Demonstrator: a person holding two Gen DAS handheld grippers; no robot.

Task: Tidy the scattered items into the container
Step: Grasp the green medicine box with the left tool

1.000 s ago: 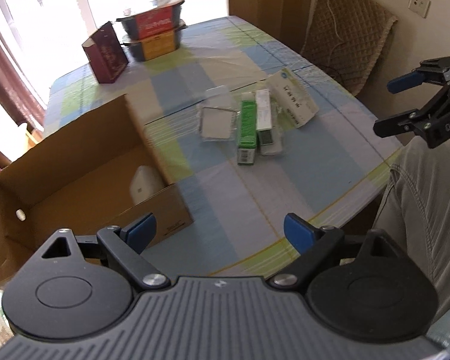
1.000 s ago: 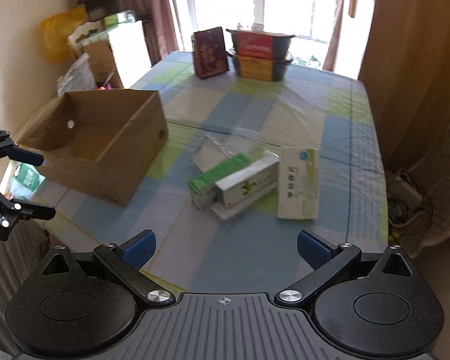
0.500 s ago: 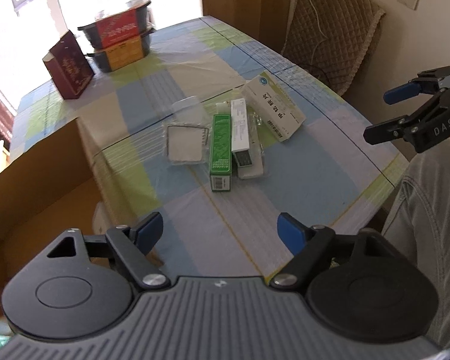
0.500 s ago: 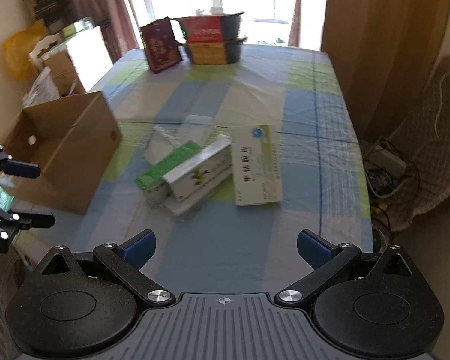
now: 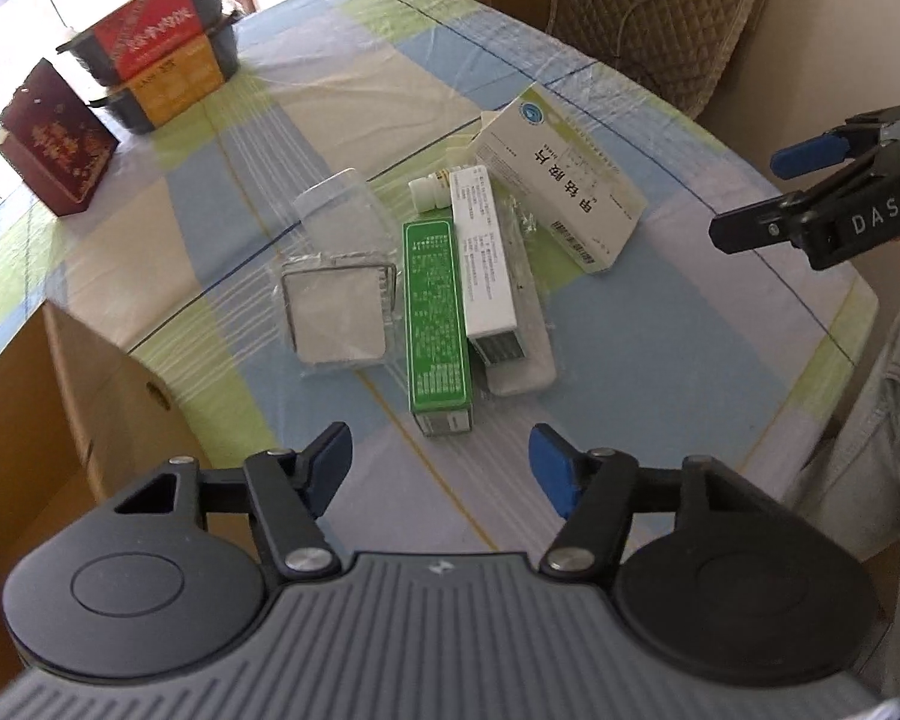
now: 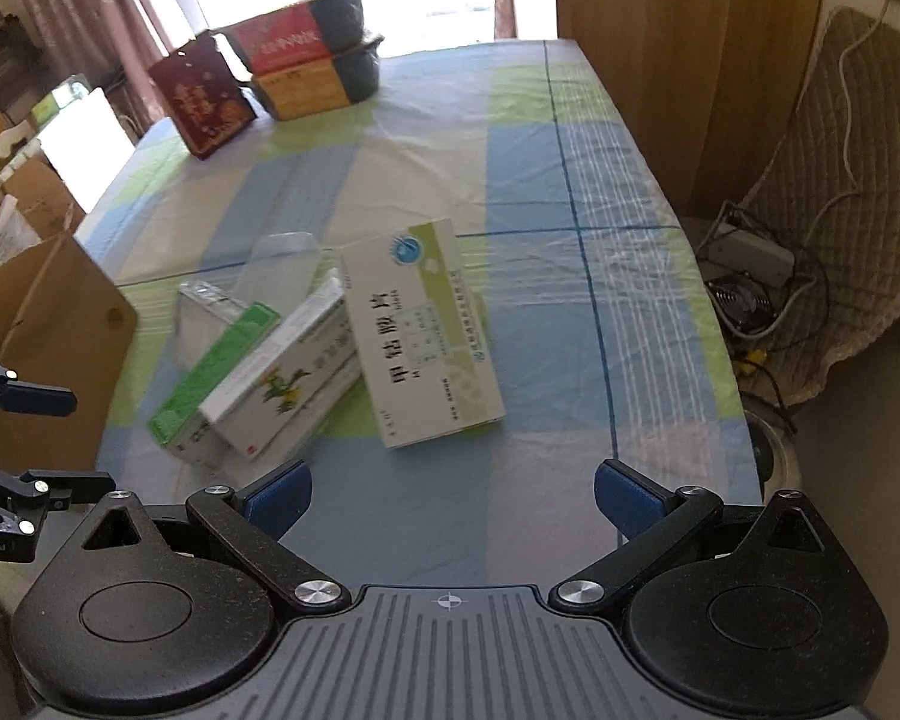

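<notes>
Left gripper (image 5: 441, 468): I see its blue fingers spread wide with nothing in them, just in front of the green box (image 5: 437, 333).
Right gripper (image 6: 450, 495): spread wide too, empty, near the big white medicine box (image 6: 423, 333).
Green box: it lies flat, touching the long white box (image 5: 485, 267) on its right.
Cardboard box (image 5: 48, 420): to the left of the green box, open on top.
My plan: I think I should go down slowly, one finger on each long side of the green box, and squeeze without bumping its neighbour.

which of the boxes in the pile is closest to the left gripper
The green box: its end lies just ahead of the open left gripper; the white boxes lie farther back.
</notes>
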